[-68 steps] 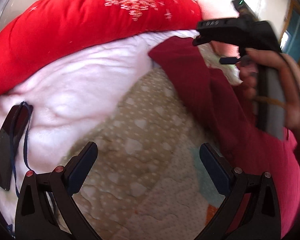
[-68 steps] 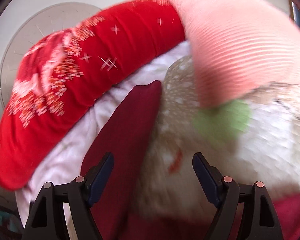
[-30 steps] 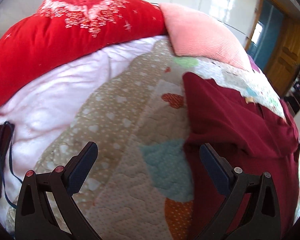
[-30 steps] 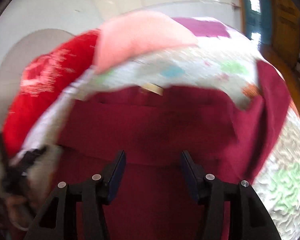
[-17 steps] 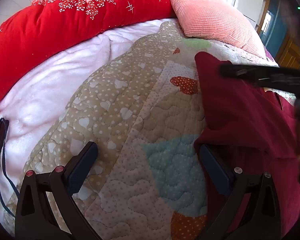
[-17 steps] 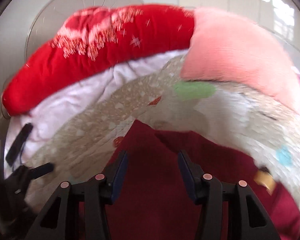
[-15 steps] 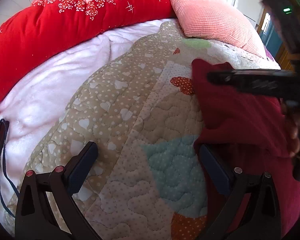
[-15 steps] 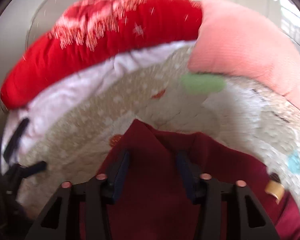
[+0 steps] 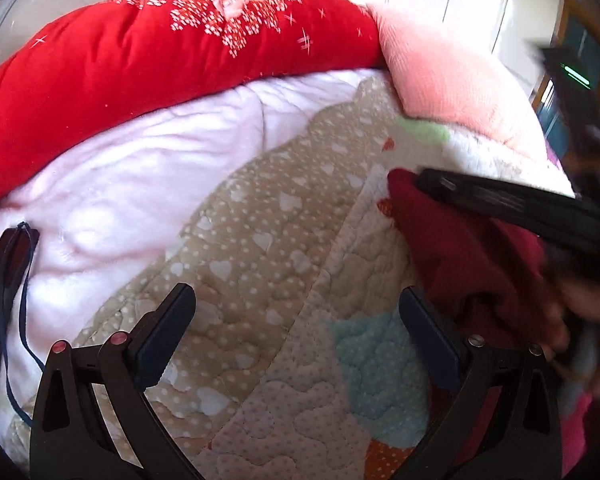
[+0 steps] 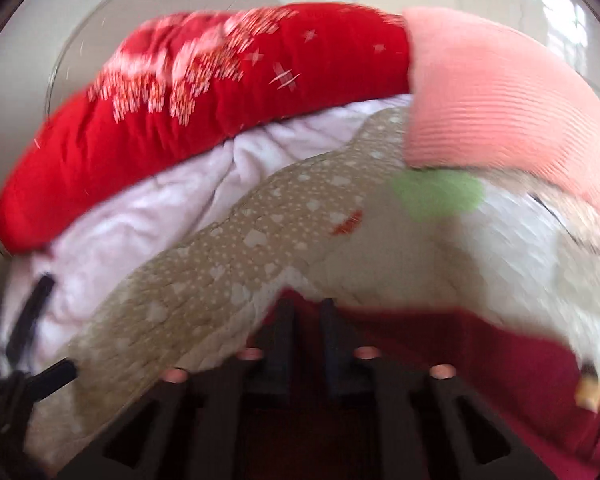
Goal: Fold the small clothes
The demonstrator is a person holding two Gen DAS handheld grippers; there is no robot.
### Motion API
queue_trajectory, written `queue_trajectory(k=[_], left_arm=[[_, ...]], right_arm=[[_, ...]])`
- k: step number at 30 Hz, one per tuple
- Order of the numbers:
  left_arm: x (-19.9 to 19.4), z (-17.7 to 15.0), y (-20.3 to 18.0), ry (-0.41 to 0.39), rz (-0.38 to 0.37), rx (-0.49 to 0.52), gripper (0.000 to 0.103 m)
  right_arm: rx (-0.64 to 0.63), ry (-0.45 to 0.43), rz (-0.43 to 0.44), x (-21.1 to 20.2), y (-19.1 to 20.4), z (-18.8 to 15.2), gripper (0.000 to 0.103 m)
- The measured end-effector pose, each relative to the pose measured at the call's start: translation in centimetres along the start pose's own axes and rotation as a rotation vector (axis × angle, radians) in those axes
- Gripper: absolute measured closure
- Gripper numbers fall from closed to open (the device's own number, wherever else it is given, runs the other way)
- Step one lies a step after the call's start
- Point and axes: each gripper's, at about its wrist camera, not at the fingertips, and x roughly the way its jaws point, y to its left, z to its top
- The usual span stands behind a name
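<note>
Since prev frame right gripper has clenched on maroon garment corner, pointing toward pink pillow; left gripper agape, only left view shows it.

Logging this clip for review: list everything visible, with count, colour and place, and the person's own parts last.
garment: one, dark red, on the quilt's right side
quilt: one, beige patchwork with hearts, centre
blanket: one, pale pink-white, left of the quilt
red pillow: one, floral print, far side
pink pillow: one, right of the red pillow
dark flat item with cord: one, left edge, on the blanket
left gripper: black, jaws wide apart over the quilt
right gripper: black, jaws pinched on the garment's edge
</note>
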Motion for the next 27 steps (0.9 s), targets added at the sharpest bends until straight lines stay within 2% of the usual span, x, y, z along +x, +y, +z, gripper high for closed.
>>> queue_trajectory(k=[2, 5, 7, 9, 10, 11, 14, 16, 18, 22, 24, 26, 27], left_arm=[[-0.6, 0.1, 0.0, -0.027, -0.022, -0.006, 0.001], [-1.1, -0.3, -0.4, -0.041, -0.051, 0.005, 0.001], [-0.6, -0.4, -1.1, -0.022, -0.049, 0.027, 0.001], [-0.1, -0.6, -1.5, -0.004, -0.035, 0.047, 0.001], [0.2, -0.7, -1.6, 0.006, -0.027, 0.053, 0.001], [0.5, -0.7, -1.6, 0.019, -0.020, 0.053, 0.001], [1.2, -0.8, -1.3, 0.049, -0.013, 0.032, 0.001], [0.8, -0.8, -1.1, 0.033, -0.004, 0.022, 0.001], [0.3, -0.8, -0.9, 0.014, 0.015, 0.024, 0.001], [-0.9, -1.6, -0.2, -0.008, 0.056, 0.032, 0.001], [-1.5, -2.2, 0.1, -0.019, 0.077, 0.027, 0.001], [-1.9, -2.5, 0.2, -0.021, 0.097, 0.031, 0.001], [-2.1, -2.6, 0.0, -0.020, 0.100, 0.041, 0.001]], right_arm=[[0.050, -0.042, 0.020, -4.1, -1.3, -1.6, 0.063], [0.085, -0.085, -0.033, -8.8, -3.3, -4.9, 0.063], [0.106, -0.034, -0.069, -9.4, -4.4, -7.1, 0.063], [0.097, 0.064, -0.162, -8.1, -5.1, -9.4, 0.063], [0.096, 0.084, -0.214, -7.4, -5.4, -10.4, 0.063], [0.100, 0.049, -0.211, -7.6, -5.3, -10.8, 0.063], [0.128, 0.046, -0.210, -8.6, -4.4, -10.3, 0.063], [0.112, 0.003, -0.141, -9.5, -2.8, -9.4, 0.063], [0.061, -0.007, -0.132, -9.5, -0.7, -8.3, 0.063], [0.054, -0.029, -0.071, -7.2, 1.9, -6.7, 0.063], [0.056, 0.005, -0.042, -5.0, 2.9, -6.8, 0.063], [0.005, 0.059, -0.077, -2.8, 4.3, -7.9, 0.063], [-0.024, 0.038, -0.096, -2.9, 4.7, -8.0, 0.063]])
